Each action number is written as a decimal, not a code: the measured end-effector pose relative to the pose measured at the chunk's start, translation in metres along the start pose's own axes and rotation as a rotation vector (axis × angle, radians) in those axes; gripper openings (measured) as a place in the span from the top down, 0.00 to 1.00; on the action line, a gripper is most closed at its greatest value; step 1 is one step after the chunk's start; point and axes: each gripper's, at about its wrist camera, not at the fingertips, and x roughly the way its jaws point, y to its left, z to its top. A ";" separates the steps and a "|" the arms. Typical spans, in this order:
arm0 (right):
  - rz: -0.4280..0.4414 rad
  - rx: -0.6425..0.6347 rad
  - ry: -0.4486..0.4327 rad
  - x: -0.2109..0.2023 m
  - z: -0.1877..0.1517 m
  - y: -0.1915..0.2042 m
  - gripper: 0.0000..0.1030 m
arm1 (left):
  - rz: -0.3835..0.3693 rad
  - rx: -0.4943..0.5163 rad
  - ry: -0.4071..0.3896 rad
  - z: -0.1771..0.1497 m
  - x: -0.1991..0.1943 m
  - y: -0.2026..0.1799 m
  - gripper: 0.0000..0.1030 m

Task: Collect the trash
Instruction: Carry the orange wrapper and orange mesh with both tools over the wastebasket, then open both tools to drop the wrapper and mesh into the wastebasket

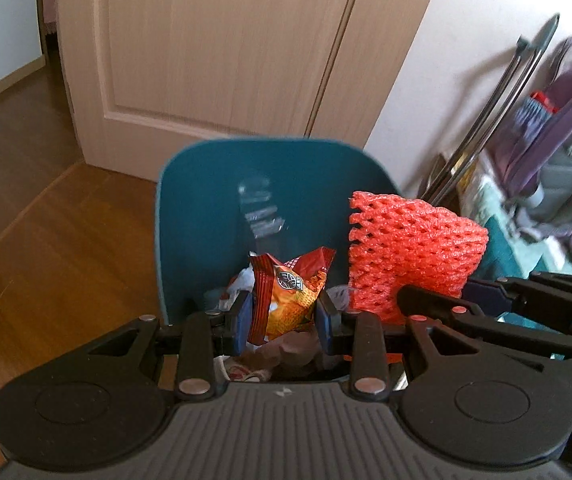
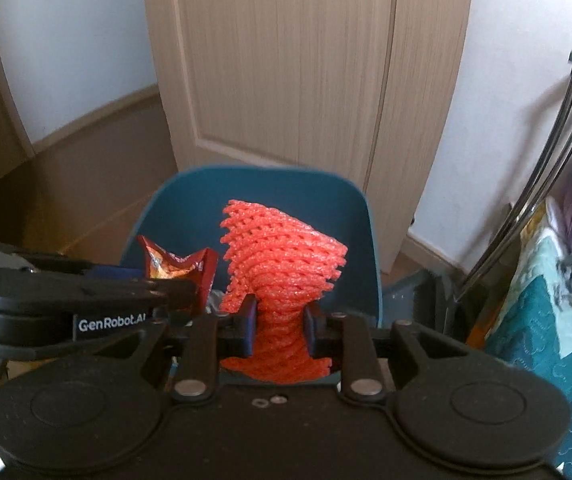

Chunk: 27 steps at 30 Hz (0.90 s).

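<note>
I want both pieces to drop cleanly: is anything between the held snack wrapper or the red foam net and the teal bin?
Nothing visible blocks either. The snack wrapper and red foam net hang over the open teal bin, which already holds trash.

Both cameras ride just behind their fingers, tilted down, close over the open teal bin (image 1: pixel 189 216) with the wooden door (image 1: pixel 221 48) behind. Left view sees the right hand-held gripper (image 1: pixel 438 300) at its right edge; right view sees the left hand-held gripper (image 2: pixel 181 292) at its left.
</note>
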 end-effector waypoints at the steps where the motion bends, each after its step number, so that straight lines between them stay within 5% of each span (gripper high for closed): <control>1: 0.003 0.000 0.006 0.004 -0.001 -0.002 0.76 | -0.001 0.001 0.009 -0.001 0.004 0.000 0.69; 10: 0.009 -0.001 0.037 0.015 -0.005 -0.005 0.68 | 0.019 0.010 0.060 -0.004 0.030 -0.002 0.68; 15: -0.006 0.019 -0.008 0.005 -0.009 -0.011 0.54 | 0.033 -0.026 0.055 -0.006 0.028 0.002 0.41; 27: 0.045 0.051 -0.126 -0.070 -0.012 -0.013 0.47 | -0.012 -0.024 -0.028 -0.011 -0.031 0.002 0.36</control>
